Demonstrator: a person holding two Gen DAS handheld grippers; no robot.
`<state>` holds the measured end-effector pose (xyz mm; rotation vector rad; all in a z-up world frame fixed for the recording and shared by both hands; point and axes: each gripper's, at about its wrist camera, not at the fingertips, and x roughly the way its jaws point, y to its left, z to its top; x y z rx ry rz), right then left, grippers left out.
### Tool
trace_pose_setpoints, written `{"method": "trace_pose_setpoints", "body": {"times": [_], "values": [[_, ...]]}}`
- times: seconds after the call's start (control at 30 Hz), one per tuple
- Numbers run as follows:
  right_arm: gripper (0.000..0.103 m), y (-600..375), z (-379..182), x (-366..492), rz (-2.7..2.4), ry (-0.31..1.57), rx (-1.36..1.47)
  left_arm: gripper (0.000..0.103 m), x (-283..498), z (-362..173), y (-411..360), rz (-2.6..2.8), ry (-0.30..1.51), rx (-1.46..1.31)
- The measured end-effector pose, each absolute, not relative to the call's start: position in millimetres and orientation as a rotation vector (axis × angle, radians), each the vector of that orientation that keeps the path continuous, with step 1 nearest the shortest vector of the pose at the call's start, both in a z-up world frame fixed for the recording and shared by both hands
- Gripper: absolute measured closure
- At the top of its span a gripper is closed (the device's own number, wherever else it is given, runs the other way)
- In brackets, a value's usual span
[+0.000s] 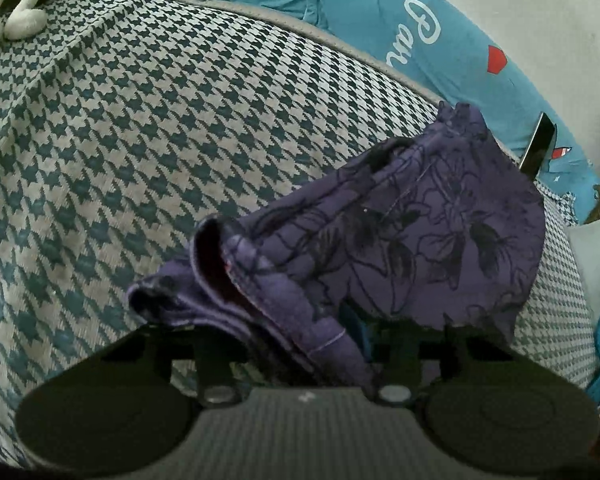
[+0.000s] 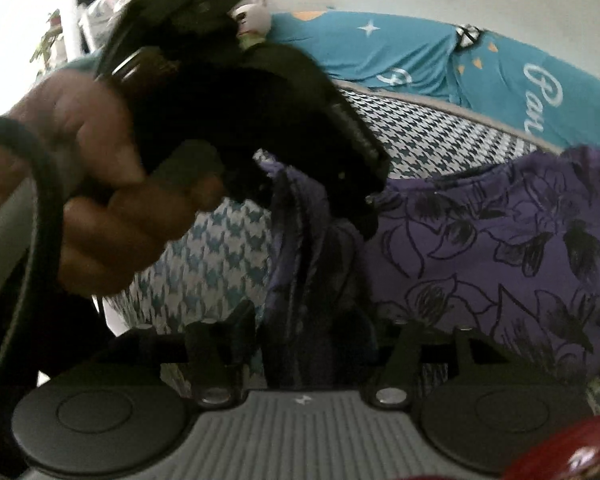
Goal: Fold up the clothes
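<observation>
The purple garment [image 1: 412, 240], printed with dark line-drawn flowers, is held up off the bed between the two grippers. In the left wrist view its long axis runs from the bunched, rolled hem at lower left, just in front of the camera, up and away to a gathered corner at upper right, where a dark finger [image 1: 538, 146] of the other gripper shows at its edge. The left gripper [image 1: 300, 340] has its fingers closed narrowly on that thick folded hem, with layers of cloth filling the gap. In the right wrist view the garment [image 2: 500, 248] spreads flat to the right and hangs in dark folds in the middle; the right gripper [image 2: 312, 344] has a fold of it running down between its fingers, which appear pinched on the cloth, though blur makes the contact hard to read. A hand [image 2: 100, 200] grips the handle of the left gripper [image 2: 324, 184] at upper left of that view, its tip on the cloth's top edge. Below lies a bedspread [image 1: 140, 140] in teal and grey houndstooth with a grey border. Beyond it sits teal bedding [image 1: 440, 40] with white script, stars and small triangles, against a pale wall [image 1: 540, 8]. A plush toy [image 1: 16, 12] lies at the bedspread's far left corner.
</observation>
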<state>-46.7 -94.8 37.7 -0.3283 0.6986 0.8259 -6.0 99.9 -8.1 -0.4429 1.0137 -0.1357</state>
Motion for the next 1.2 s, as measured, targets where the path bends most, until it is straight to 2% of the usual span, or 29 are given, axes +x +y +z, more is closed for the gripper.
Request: {"method": "trace_pose_setpoints", "body": {"times": [0.2,0.27,0.33,0.37,0.43,0.53,1.2], "values": [[0.049,-90.8,32.5,-55.1,0.799,0.659,-0.389,0.062,-5.5,-8.8,96.9,-0.141,1.012,-0.42],[0.061,-89.0,31.5,-56.0,0.783,0.646,-0.404,0.062,-6.1,-8.2,95.9,-0.142,1.009,-0.405],[0.084,-87.9,31.8,-53.9,0.749,0.636,-0.418,0.063,-7.2,-7.1,94.3,-0.139,0.999,-0.385],[0.086,-88.6,32.7,-51.0,0.731,0.639,-0.409,0.066,-7.7,-6.5,93.3,-0.137,0.992,-0.371],[0.088,-90.3,35.8,-45.4,0.724,0.66,-0.367,0.077,-8.7,-5.4,91.2,-0.128,0.977,-0.339],[0.089,-91.3,40.1,-42.0,0.73,0.676,-0.325,0.086,-9.2,-1.3,92.4,-0.113,0.95,-0.317],[0.089,-29.5,84.0,-15.6,0.848,0.644,-0.053,0.088,4.6,59.9,157.3,-0.016,0.791,-0.305]]}}
